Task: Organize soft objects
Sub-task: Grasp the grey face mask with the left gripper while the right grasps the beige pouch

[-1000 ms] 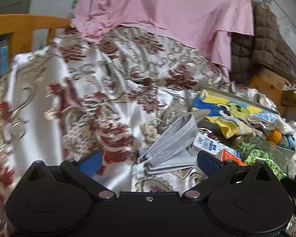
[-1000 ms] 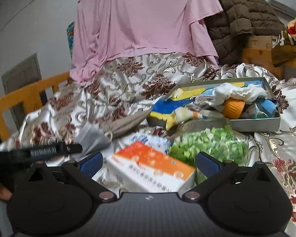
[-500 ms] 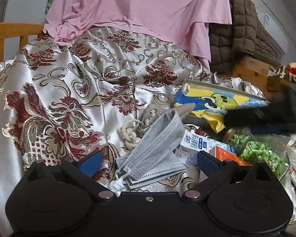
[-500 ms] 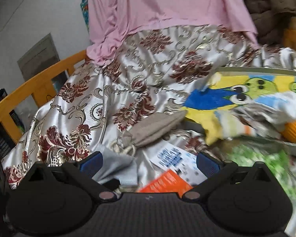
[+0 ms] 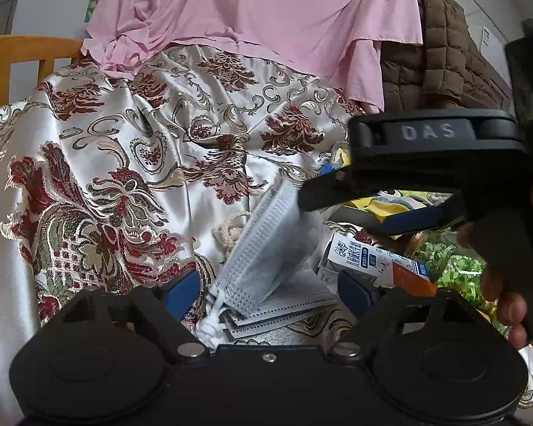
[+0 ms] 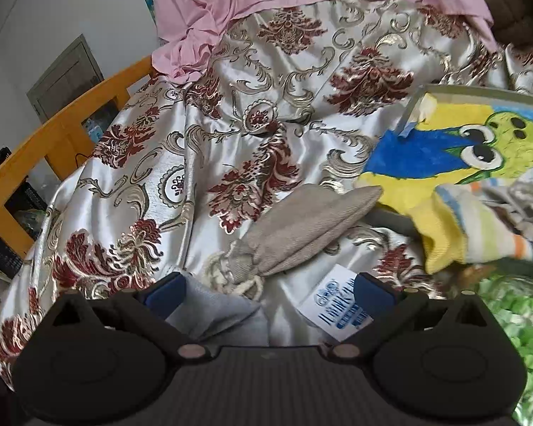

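My left tongs (image 5: 266, 289) tilt down over the brocade cloth (image 5: 124, 163), jaws closing but not yet pressing the grey face masks (image 5: 270, 248) that lie between them, beside a milk carton (image 5: 355, 254). My right tongs (image 6: 270, 294) reach in from the right, angled downward and spread apart, gripping nothing, with a mask (image 6: 216, 312) and a beige drawstring pouch (image 6: 302, 230) just ahead. The tray (image 6: 414, 106) with soft toys sits toward the cloth's right edge.
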Demonstrator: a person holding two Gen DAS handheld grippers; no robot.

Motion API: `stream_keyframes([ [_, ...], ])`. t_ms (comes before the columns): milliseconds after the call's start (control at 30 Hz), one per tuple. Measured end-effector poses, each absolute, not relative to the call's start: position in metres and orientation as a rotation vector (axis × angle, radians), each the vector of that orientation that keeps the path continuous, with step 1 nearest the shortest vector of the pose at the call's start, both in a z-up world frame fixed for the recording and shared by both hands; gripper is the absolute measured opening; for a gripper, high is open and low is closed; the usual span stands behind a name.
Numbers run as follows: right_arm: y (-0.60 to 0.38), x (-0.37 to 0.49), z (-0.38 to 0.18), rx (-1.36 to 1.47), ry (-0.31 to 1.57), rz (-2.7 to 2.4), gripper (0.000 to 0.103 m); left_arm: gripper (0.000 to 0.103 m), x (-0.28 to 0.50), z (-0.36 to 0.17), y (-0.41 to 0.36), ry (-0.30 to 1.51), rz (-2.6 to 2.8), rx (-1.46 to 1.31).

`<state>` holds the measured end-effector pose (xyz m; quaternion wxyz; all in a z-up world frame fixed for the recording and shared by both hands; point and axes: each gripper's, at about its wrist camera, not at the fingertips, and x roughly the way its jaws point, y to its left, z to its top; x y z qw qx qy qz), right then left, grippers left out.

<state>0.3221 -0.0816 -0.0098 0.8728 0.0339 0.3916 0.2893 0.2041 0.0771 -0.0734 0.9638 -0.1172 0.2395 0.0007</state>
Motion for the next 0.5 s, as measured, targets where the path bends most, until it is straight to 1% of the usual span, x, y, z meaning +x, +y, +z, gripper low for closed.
stream_keyframes([
  [33,-0.080,0.325,-0.010,0.075,0.823,0.608,0.103,0.081,0.204,-0.073,0.078,0.486,0.003,-0.240],
  [67,-0.078,0.327,-0.010,0.079,0.827,0.611,0.103,0.077,0.204,-0.074,0.078,0.487,0.006,-0.242],
  [133,-0.076,0.332,-0.009,0.099,0.837,0.612,0.103,0.069,0.204,-0.074,0.079,0.492,0.016,-0.251],
  [200,-0.076,0.337,-0.010,0.136,0.858,0.611,0.103,0.054,0.206,-0.075,0.082,0.501,0.021,-0.270],
  [300,-0.075,0.346,-0.011,0.197,0.882,0.606,0.103,0.044,0.207,-0.076,0.088,0.507,0.036,-0.317],
  [400,-0.068,0.354,-0.012,0.196,0.900,0.575,0.103,0.042,0.209,-0.078,0.093,0.515,0.037,-0.351],
  [500,-0.058,0.362,-0.013,0.173,0.902,0.551,0.103,0.042,0.209,-0.078,0.092,0.521,0.031,-0.354],
])
